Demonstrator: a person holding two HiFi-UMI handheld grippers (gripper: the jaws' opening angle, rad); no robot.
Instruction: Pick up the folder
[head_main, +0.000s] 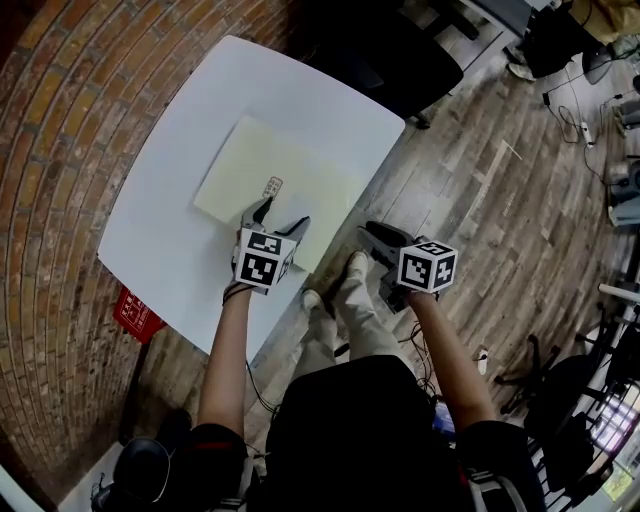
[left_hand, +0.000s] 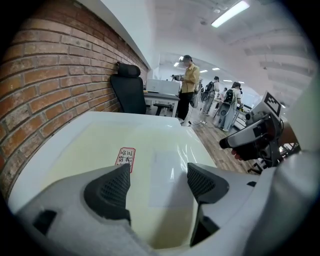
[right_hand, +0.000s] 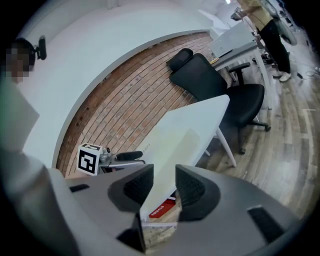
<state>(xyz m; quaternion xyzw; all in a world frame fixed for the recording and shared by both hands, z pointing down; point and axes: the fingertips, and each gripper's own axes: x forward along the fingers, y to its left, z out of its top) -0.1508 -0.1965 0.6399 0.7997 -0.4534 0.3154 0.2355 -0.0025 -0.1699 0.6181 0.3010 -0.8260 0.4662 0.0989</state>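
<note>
A pale yellow folder (head_main: 280, 180) lies flat on the white table (head_main: 170, 235), with a small red-printed label (left_hand: 126, 156) near its front edge. My left gripper (head_main: 282, 215) hovers over that front edge, open, jaws wide apart; the folder (left_hand: 150, 150) shows below and between them, untouched. My right gripper (head_main: 378, 236) hangs off the table's right side, above the wooden floor. In the right gripper view its jaws (right_hand: 164, 187) stand a little apart, open, with nothing between them, and point toward the table (right_hand: 190, 130) edge.
A black office chair (head_main: 400, 60) stands at the table's far side. A brick wall (head_main: 60, 150) runs along the left. A red box (head_main: 138, 312) sits below the table's near corner. The person's legs (head_main: 350, 300) are between the grippers. Several people (left_hand: 189, 82) stand far off.
</note>
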